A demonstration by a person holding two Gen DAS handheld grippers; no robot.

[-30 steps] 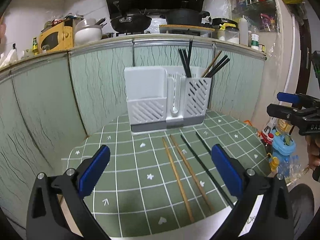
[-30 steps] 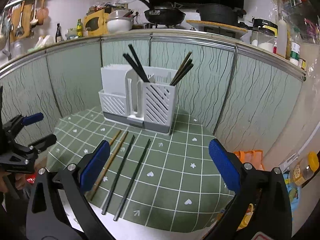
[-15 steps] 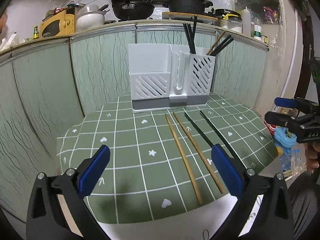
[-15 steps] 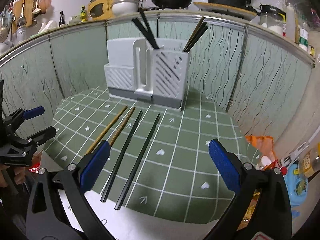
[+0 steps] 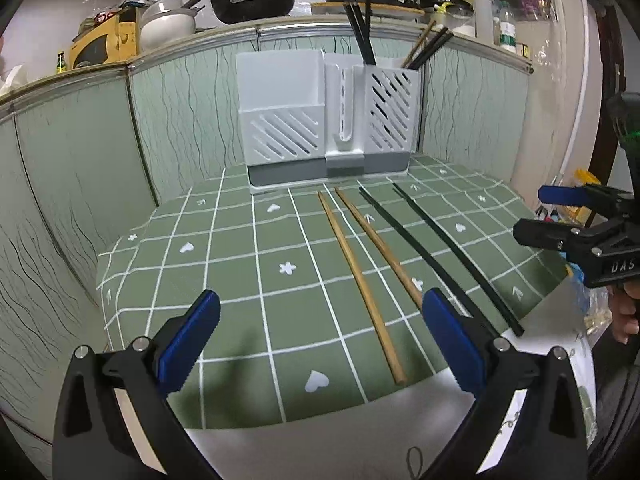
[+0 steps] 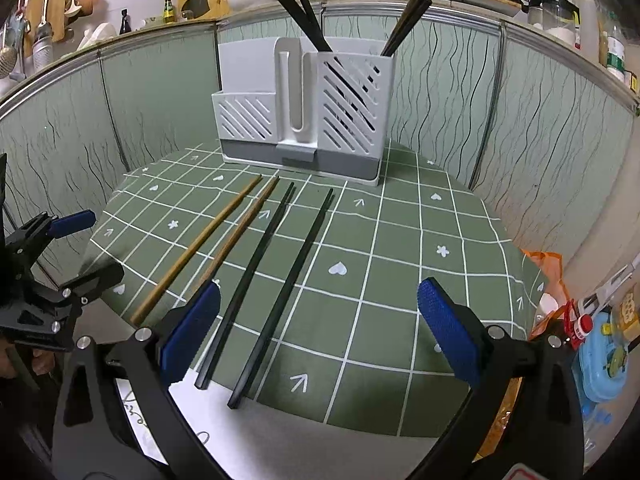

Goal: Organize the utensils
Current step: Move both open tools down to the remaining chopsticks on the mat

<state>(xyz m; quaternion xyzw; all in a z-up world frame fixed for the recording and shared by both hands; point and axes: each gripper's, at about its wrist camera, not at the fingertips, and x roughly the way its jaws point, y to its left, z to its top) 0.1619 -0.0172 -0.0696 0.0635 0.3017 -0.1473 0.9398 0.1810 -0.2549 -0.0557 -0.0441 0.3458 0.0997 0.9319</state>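
A white and grey utensil holder stands at the back of the green checked mat. Black and wooden chopsticks stick out of its right compartment. On the mat lie two wooden chopsticks and two black chopsticks, side by side. My left gripper is open over the mat's near edge, left of the wooden pair. My right gripper is open above the near ends of the black pair. Each gripper also shows at the other view's edge: the right gripper, the left gripper.
Green wavy-patterned panels wall in the mat at the back and sides. A shelf behind holds pans, a bowl and bottles. A white tabletop strip runs along the near edge. Toys and bags lie at the right.
Both grippers have come lower and closer to the mat and the chopsticks. Both stay open. The chopsticks and holder have not moved.
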